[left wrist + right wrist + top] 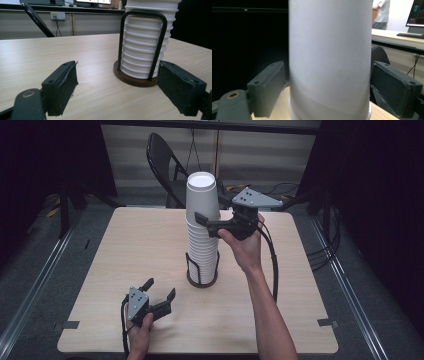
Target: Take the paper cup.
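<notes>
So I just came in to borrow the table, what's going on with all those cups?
A person is working at the table with a handheld gripper in each hand. The right gripper is raised to the top cup of a tall stack of white paper cups standing in a wire holder, its jaws open on either side, not yet gripping. The left gripper rests low on the table near the holder's base, open and holding nothing.

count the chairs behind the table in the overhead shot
1. A black folding chair stands beyond the table's far edge, just left of the cup stack. More may be hidden in the dark areas at either side.
</notes>
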Motion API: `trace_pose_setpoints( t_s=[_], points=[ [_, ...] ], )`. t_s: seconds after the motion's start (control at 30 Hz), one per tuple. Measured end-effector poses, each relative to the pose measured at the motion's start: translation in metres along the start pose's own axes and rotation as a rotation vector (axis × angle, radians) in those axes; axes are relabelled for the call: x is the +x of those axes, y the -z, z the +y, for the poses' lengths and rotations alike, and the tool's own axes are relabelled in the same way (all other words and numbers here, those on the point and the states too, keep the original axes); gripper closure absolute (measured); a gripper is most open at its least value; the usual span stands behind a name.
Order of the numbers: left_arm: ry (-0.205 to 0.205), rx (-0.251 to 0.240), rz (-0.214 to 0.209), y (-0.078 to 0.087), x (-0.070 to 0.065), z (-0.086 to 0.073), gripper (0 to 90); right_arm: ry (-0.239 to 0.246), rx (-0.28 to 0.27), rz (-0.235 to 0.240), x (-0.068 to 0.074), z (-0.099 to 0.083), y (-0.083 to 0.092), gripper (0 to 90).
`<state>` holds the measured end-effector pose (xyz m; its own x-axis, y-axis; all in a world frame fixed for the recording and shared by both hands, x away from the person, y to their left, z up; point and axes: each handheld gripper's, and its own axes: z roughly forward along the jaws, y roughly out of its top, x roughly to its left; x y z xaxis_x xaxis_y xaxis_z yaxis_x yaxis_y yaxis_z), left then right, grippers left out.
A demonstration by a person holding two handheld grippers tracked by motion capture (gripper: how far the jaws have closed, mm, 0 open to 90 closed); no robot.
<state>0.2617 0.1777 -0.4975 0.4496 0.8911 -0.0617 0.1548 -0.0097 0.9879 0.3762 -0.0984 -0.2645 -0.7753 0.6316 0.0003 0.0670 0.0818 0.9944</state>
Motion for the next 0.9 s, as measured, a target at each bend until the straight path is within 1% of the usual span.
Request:
trace_pose_setpoints(
  t_s=[0.2, 0.3, 0.37, 0.5, 0.57, 0.67, 0.73, 0.9],
  points=[
    [0.0, 0.0, -0.001, 0.0, 0.0, 0.0, 16.9, 0.003, 0.019, 0.005, -0.001, 0.003, -0.012, 10.9],
    [0.001, -0.001, -0.002, 0.0, 0.0, 0.0, 16.9, -0.007, 0.027, 0.011, -0.002, 0.004, -0.018, 10.5],
    [0.001, -0.001, -0.002, 0.0, 0.0, 0.0, 16.9, -0.005, 0.036, 0.011, -0.002, 0.004, -0.022, 10.6],
    [0.002, -0.002, -0.003, 0.0, 0.001, 0.0, 16.9, -0.007, 0.05, 0.004, -0.001, 0.004, -0.029, 10.3],
    [0.002, -0.002, -0.003, 0.0, 0.001, 0.0, 16.9, 0.001, 0.061, -0.003, 0.0, 0.003, -0.033, 10.2],
    [0.002, -0.001, -0.003, 0.0, 0.001, 0.0, 16.9, -0.001, 0.067, -0.003, -0.001, 0.001, -0.036, 10.4],
    [0.001, -0.002, -0.002, 0.0, 0.0, 0.0, 16.9, -0.011, 0.074, 0.005, -0.001, 0.001, -0.037, 11.0],
    [0.001, -0.002, -0.002, 0.0, 0.0, 0.0, 16.9, 0.002, 0.076, -0.001, -0.001, 0.002, -0.037, 12.4]
  ],
)
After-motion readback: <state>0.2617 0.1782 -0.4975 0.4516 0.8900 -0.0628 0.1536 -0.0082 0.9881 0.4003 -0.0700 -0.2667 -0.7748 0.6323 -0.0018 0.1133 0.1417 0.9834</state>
